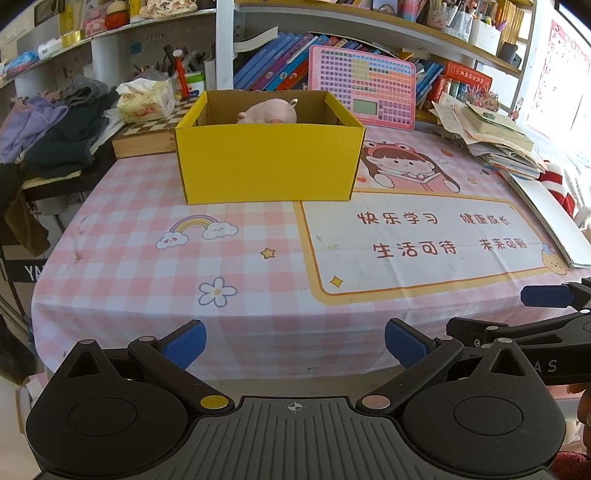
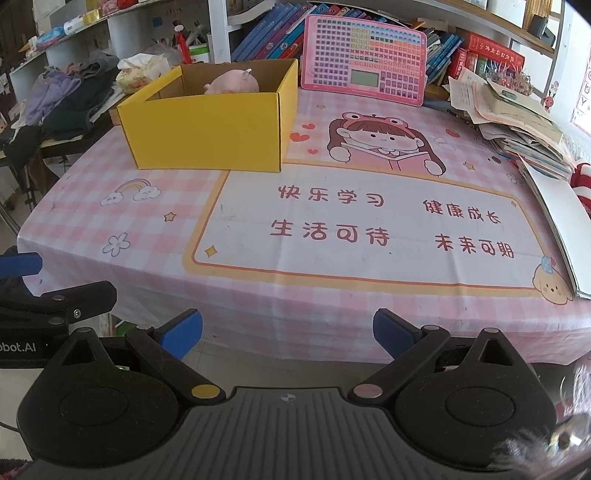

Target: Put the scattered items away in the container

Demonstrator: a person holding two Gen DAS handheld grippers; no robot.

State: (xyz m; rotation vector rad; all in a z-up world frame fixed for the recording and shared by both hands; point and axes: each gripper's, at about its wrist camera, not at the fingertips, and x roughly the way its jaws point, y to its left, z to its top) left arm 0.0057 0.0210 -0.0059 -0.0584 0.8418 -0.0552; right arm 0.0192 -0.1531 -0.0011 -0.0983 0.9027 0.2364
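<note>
The open yellow cardboard box (image 1: 269,162) holding a pink plush pig (image 1: 267,112) stands far ahead of the left gripper (image 1: 295,345) and the right gripper (image 2: 288,334). Both are spread, empty, and held at the near table edge. The pink checked tablecloth (image 1: 147,266) fronts cluttered bookshelves (image 1: 369,22).

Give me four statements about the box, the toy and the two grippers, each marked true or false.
1. The pink plush toy lies inside the yellow cardboard box. True.
2. The left gripper is shut on the toy. False: its fingers are spread, holding nothing.
3. The right gripper is open and empty. True.
4. The box stands on the floor. False: it stands on the pink checked tablecloth.
</note>
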